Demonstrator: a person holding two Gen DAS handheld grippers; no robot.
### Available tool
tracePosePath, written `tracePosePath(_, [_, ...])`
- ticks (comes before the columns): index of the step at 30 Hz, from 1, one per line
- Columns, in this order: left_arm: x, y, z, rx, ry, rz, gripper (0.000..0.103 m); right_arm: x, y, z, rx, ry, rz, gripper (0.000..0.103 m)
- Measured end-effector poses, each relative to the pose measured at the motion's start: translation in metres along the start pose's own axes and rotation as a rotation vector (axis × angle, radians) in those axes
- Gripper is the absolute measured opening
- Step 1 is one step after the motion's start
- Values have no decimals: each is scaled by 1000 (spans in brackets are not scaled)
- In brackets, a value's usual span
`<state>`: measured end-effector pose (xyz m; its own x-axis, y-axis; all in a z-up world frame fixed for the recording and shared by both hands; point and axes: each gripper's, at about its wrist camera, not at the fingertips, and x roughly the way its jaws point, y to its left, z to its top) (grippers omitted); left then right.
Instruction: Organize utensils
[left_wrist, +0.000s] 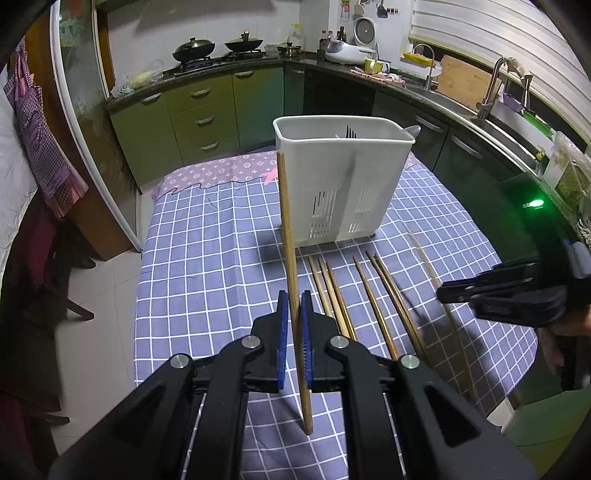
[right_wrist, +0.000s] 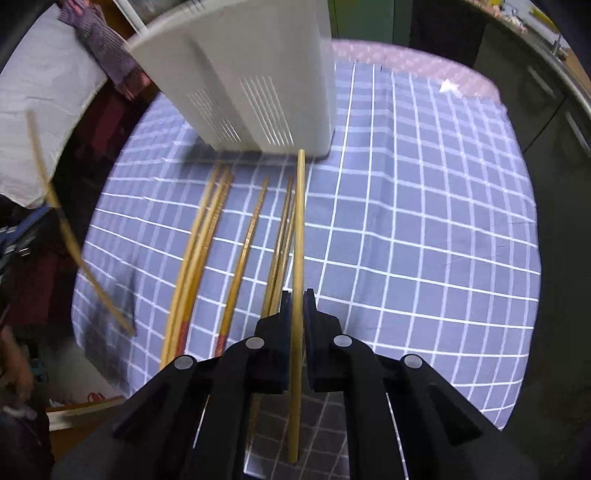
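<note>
My left gripper (left_wrist: 294, 295) is shut on a wooden chopstick (left_wrist: 288, 229) that points up toward the white utensil holder (left_wrist: 343, 181). My right gripper (right_wrist: 297, 295) is shut on another chopstick (right_wrist: 300, 221), lifted above the table; this gripper also shows in the left wrist view (left_wrist: 443, 293) at the right, blurred. Several more chopsticks (left_wrist: 373, 295) (right_wrist: 207, 236) lie side by side on the blue checked tablecloth (left_wrist: 207, 266) in front of the holder. A dark utensil tip (left_wrist: 350, 132) sticks up inside the holder. The left hand's chopstick (right_wrist: 62, 221) appears blurred at the left of the right wrist view.
The table sits in a kitchen with green cabinets (left_wrist: 207, 110), a stove with woks (left_wrist: 218, 48) and a sink (left_wrist: 443, 99) along the back and right. A pink patterned cloth (left_wrist: 221, 170) covers the table's far end. A chair (left_wrist: 48, 280) stands at the left.
</note>
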<state>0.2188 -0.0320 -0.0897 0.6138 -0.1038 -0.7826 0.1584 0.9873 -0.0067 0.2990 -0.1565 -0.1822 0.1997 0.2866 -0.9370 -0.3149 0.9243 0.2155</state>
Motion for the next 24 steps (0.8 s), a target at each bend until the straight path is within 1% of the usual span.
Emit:
tracePosePath(4, [-3, 2, -3, -2, -11, 3, 7, -33, -2, -16, -2, -92, 30, 7])
tracePosePath(6, [-5, 2, -4, -3, -16, 3, 7, -53, -9, -29, -2, -136, 40, 7])
tracePosePath(10, [-4, 5, -4, 0, -6, 5, 7, -76, -7, -45, -11, -195, 64, 7])
tracePosePath(14, [10, 8, 3, -22, 66, -21, 7, -88, -9, -51, -12, -215, 75, 7])
tracePosePath(17, [29, 6, 9, -22, 127, -33, 7, -94, -14, -52, 0, -224, 89, 7])
tracePosePath(18, [41, 5, 12, -24, 165, -29, 10, -96, -17, -53, 3, -226, 90, 7])
tracePosePath(20, [60, 5, 15, -32, 228, -50, 18, -97, -19, -55, 6, -228, 94, 7])
tracePosePath(21, [74, 7, 17, -34, 273, -37, 21, -97, -20, -55, 7, -227, 98, 7])
tracePosePath(23, [99, 14, 20, -68, 342, -23, 21, -98, -20, -57, 7, -227, 102, 7])
tracePosePath(24, [106, 16, 21, -75, 363, -15, 21, -99, -21, -58, 8, -228, 103, 7])
